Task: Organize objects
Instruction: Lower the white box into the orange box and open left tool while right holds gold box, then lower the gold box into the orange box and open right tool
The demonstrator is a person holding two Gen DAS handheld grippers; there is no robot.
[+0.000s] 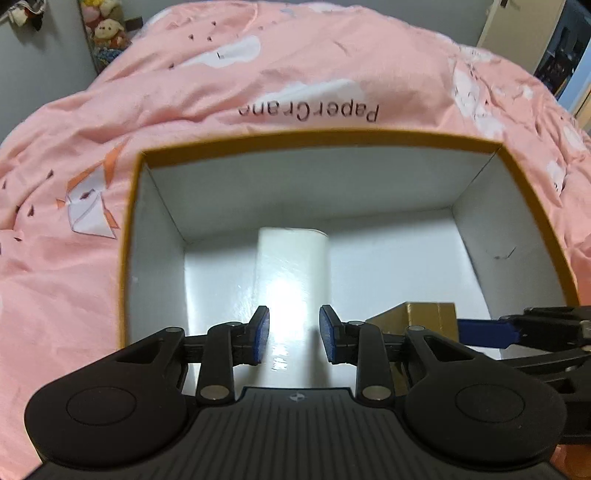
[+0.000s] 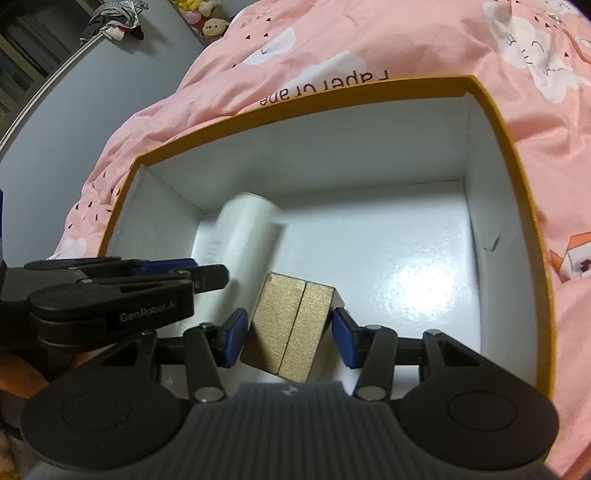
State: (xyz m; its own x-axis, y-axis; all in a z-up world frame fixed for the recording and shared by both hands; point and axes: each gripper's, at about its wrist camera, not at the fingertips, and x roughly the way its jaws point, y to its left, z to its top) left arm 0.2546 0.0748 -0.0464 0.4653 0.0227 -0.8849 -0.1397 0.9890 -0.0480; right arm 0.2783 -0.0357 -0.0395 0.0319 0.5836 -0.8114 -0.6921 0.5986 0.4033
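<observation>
An open cardboard box point(image 1: 314, 137) point(image 2: 517, 206) with an orange rim and white inside lies on the bed. A white bottle point(image 1: 293, 258) point(image 2: 245, 232) lies on its floor toward the left, blurred in the right wrist view. My left gripper point(image 1: 294, 334) point(image 2: 210, 275) hangs over the bottle's near end, open, with its blue pads point(image 1: 261, 334) over the bottle's sides. My right gripper point(image 2: 290, 336) is shut on a small gold-brown box point(image 2: 291, 325) point(image 1: 428, 314), held tilted just above the box floor at the near side. One of the right gripper's blue fingers point(image 1: 484, 332) shows beside the gold box.
A pink duvet point(image 1: 258, 74) point(image 2: 406, 33) printed with white shapes and the words "Paper Crane" surrounds the box. Plush toys point(image 1: 107, 33) point(image 2: 212, 26) sit at the far left by a grey wall. The right half of the box floor point(image 2: 406, 280) is bare.
</observation>
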